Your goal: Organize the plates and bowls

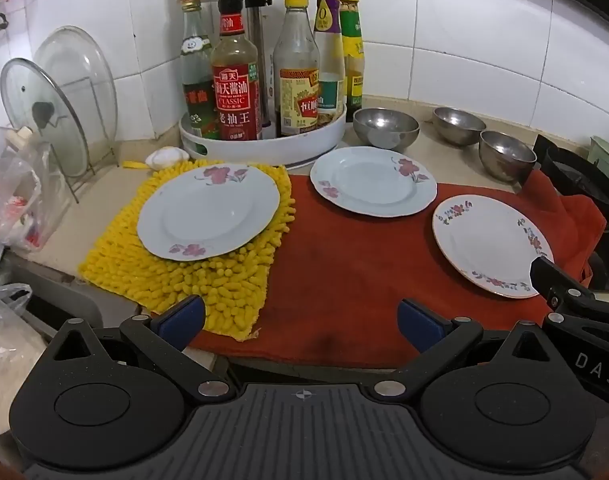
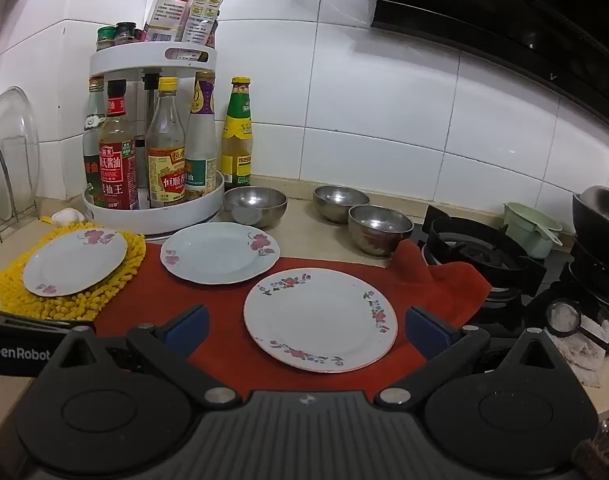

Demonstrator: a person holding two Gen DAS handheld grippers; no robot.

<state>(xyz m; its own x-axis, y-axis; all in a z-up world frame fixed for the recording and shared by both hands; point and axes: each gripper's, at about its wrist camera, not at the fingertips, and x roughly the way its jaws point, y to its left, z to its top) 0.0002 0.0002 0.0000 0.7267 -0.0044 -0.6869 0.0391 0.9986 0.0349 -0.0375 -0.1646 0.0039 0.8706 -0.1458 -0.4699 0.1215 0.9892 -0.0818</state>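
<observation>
Plates (image 2: pixel 320 320), flat, floral-rimmed, unstacked

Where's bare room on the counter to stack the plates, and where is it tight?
Freest is the red cloth, between the plate on the yellow mat, the middle plate and the right plate. A smaller bare strip lies behind the middle plate, between the bowls. Crowded: the bottle turntable and the stove edge.
</observation>
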